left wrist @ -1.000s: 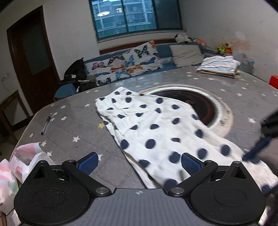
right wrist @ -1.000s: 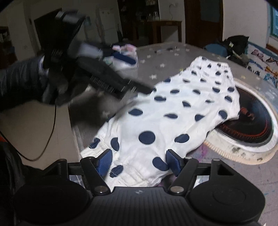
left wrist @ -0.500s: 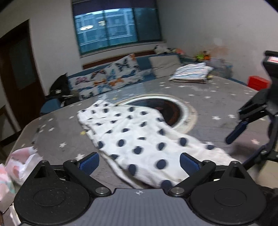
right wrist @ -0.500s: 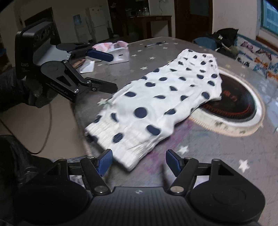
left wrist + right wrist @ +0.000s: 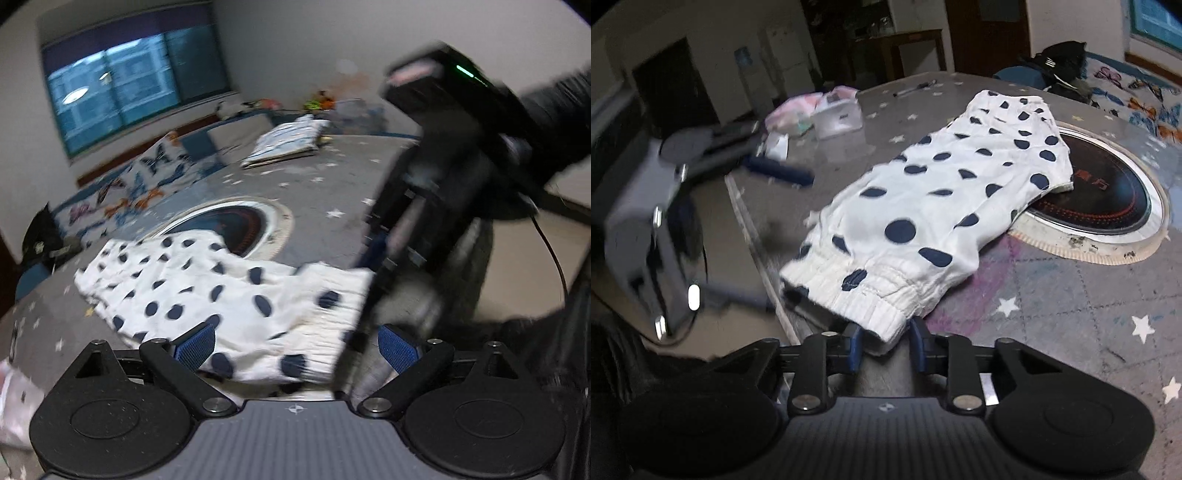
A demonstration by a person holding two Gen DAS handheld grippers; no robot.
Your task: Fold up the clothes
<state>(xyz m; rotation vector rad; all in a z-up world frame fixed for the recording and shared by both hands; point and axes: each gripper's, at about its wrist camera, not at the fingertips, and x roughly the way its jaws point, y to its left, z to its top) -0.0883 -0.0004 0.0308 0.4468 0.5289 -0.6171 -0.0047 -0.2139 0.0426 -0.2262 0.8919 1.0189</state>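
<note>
White polka-dot shorts (image 5: 942,206) lie flat on the grey star-patterned table (image 5: 1071,314), their far end over the round hotplate (image 5: 1108,206). My right gripper (image 5: 886,341) is shut on the elastic waistband corner at the near table edge. In the left wrist view the shorts (image 5: 221,288) lie ahead, and my left gripper (image 5: 295,345) is open, its blue pads either side of the waistband's other end. The right gripper's body (image 5: 424,206) shows blurred at the right in that view. The left gripper (image 5: 665,221) shows blurred in the right wrist view.
A folded striped garment (image 5: 284,144) lies at the table's far side. A pink bag and a clear box (image 5: 827,110) sit near a pen (image 5: 916,88) on the table's left part. A sofa with butterfly cushions (image 5: 147,173) stands behind. The table edge (image 5: 764,258) runs beside the waistband.
My right gripper has closed on the waistband corner. My left gripper has swung right and down toward the waistband's other end, staying open. Both views are motion-blurred.
</note>
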